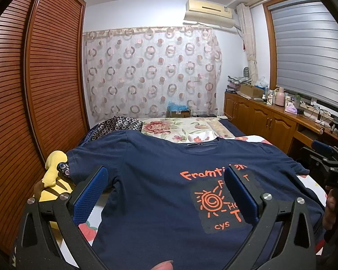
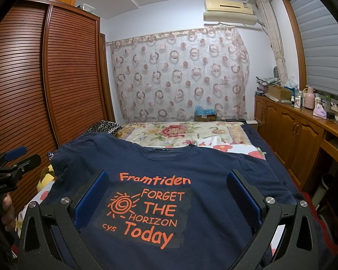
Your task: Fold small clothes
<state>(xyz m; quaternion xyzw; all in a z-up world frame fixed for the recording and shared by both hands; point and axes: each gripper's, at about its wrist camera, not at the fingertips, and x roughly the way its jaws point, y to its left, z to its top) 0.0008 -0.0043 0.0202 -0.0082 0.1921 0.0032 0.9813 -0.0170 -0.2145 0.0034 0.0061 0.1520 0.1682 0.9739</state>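
Observation:
A navy T-shirt (image 1: pixel 160 180) with orange print lies spread flat, front up, on the bed, collar toward the far wall. My left gripper (image 1: pixel 166 191) hovers open above its left chest, blue pads wide apart, nothing between them. In the right wrist view the same T-shirt (image 2: pixel 202 164) fills the foreground, and my right gripper (image 2: pixel 167 195) hangs open over the printed text, holding nothing. The right gripper (image 1: pixel 326 164) also shows at the right edge of the left wrist view; the left gripper (image 2: pixel 11 159) shows at the left edge of the right wrist view.
A yellow plush toy (image 1: pixel 54 173) lies by the shirt's left sleeve. A slatted wooden wardrobe (image 1: pixel 33 78) stands along the left. A floral bedsheet (image 2: pixel 180 132) covers the far bed. Wooden cabinets (image 2: pixel 293 126) with clutter line the right wall under the window.

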